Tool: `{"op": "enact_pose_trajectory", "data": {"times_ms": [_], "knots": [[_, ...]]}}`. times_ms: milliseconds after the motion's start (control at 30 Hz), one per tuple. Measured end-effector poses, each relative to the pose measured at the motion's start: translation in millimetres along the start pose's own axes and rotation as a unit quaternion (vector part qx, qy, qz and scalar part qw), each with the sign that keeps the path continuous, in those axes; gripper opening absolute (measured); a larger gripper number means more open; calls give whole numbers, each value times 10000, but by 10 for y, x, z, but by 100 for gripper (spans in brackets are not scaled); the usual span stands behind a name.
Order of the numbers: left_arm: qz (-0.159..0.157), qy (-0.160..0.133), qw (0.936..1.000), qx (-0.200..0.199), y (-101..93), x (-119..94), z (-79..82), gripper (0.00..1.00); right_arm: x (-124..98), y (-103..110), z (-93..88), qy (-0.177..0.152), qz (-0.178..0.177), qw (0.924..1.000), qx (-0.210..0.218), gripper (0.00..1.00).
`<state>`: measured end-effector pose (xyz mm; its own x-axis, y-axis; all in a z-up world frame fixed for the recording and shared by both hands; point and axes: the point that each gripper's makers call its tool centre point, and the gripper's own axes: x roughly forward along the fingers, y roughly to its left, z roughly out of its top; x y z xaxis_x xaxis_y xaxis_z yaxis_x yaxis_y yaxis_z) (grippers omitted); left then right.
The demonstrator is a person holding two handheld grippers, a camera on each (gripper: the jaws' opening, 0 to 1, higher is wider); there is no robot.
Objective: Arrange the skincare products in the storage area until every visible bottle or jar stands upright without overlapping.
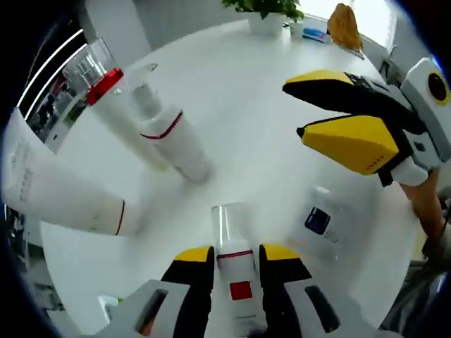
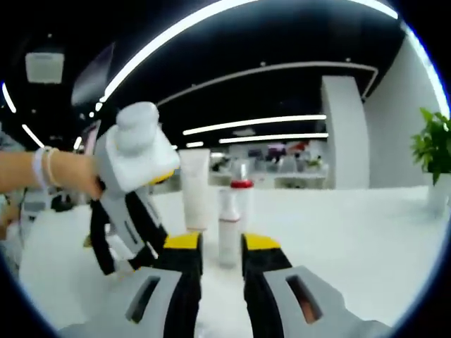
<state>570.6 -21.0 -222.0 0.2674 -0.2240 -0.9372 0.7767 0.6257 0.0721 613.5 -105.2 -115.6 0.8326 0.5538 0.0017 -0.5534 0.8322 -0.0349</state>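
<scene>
Between the left gripper's [image 1: 237, 271] jaws sits a gripped clear-capped white bottle [image 1: 235, 264], smooth table [image 1: 261, 120] ahead, right gripper [image 2: 217, 262] parted.

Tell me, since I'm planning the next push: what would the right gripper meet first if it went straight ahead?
Probably the small white bottle standing upright just beyond the right gripper, in line with the gap between its jaws; depth is unclear.

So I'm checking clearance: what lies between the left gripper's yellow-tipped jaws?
In the left gripper view, a small white bottle with a red band and clear cap lies between the left gripper jaws.
</scene>
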Motion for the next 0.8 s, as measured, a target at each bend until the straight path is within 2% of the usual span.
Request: {"op": "enact_pose_trajectory", "data": {"times_ms": [33,67,167,233,300,367,433,533,567,667,700,767,800], "knots": [[-63,-109,9999,-35,-14,-33,34,22,3,3,-5,11,6,10000,5,20],[-148,-60,9998,-77,-78,-60,1,22,1,7,-10,19,7,10000,10,20],[31,122,9993,-351,-112,-117,-86,20,9,-3,-31,48,6,10000,23,19],[-72,263,9985,-482,-100,-107,-37,20,15,-1,-49,75,20,10000,60,19],[-195,226,9982,-519,-142,-182,-52,20,20,8,-69,103,47,9999,102,19],[-226,-6,9982,-553,-138,-262,-16,19,30,21,-84,121,82,9998,140,19],[-365,-394,9962,-679,-129,-402,44,19,43,22,-104,151,89,9997,159,19],[-526,-1105,9891,-821,-67,-639,119,19,49,16,-132,186,81,9996,197,19],[-508,-1546,9822,-933,-7,-753,168,19,42,22,-142,182,81,9995,234,19],[-688,-2333,9646,-1022,49,-985,207,20,14,55,-171,213,80,9994,259,19],[-698,-2831,9501,-1111,111,-1110,236,20,4,74,-163,174,81,9994,297,20],[-731,-3493,9272,-1139,189,-1290,236,20,-5,121,-29,-184,187,9992,297,20],[-754,-3796,9133,-1268,234,-1374,225,20,-7,143,49,-329,256,9988,259,20]]}}
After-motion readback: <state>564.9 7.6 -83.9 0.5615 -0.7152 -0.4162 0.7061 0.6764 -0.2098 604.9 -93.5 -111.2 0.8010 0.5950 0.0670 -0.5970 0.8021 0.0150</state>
